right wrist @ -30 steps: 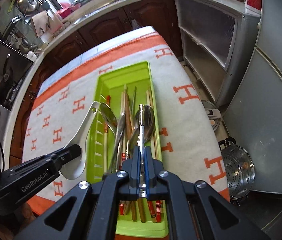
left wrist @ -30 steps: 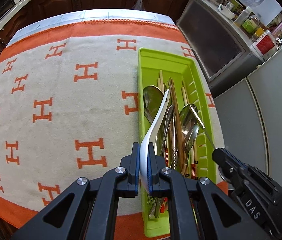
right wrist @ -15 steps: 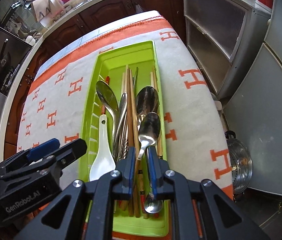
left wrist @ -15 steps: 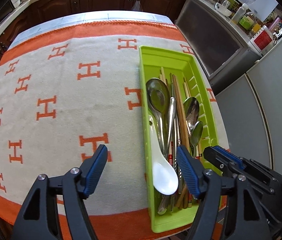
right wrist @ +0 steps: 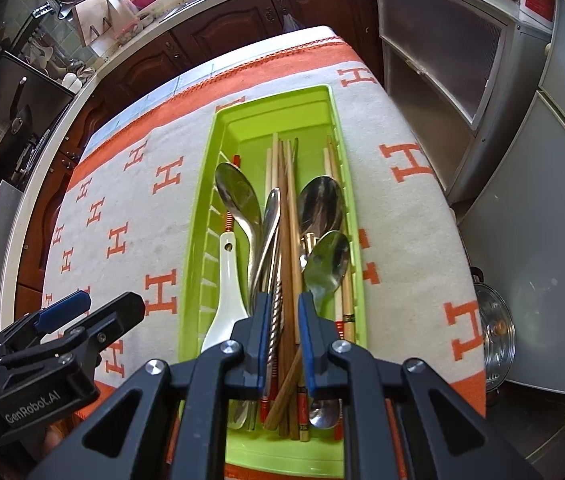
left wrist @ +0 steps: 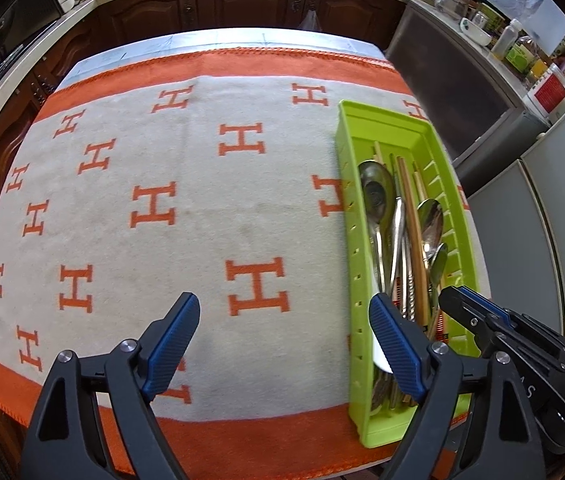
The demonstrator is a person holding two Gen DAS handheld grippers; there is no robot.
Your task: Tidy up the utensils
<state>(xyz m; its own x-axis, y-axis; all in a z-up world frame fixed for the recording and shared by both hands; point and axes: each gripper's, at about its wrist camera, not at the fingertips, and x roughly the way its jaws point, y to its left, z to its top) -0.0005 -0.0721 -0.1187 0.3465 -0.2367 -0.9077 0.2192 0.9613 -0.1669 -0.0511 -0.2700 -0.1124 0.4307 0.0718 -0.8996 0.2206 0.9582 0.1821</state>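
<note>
- On the right side of the table in the left wrist view, the green tray (left wrist: pixel 382 120) lies lengthwise on the orange-and-cream cloth (left wrist: pixel 202 216), holding metal spoons (left wrist: pixel 378 196) and wooden chopsticks (left wrist: pixel 412 220).
- Near the camera, the left gripper (left wrist: pixel 284 332) hangs with its jaws spread wide and empty, over the cloth just left of the tray; its right finger overlaps the tray's near left wall.
- The right gripper (left wrist: pixel 478 316) shows at the near right, over the tray's near end.
- In the right wrist view, the tray (right wrist: pixel 274 110) fills the centre; a white ceramic spoon (right wrist: pixel 224 292) lies along its left side beside the metal spoons (right wrist: pixel 320 204) and chopsticks (right wrist: pixel 290 216).
- The right gripper (right wrist: pixel 280 320) sits over the tray's near end, jaws slightly parted and gripping nothing, a twisted metal handle (right wrist: pixel 276 320) showing between them.
- The left gripper (right wrist: pixel 94 306) is at the near left.
</note>
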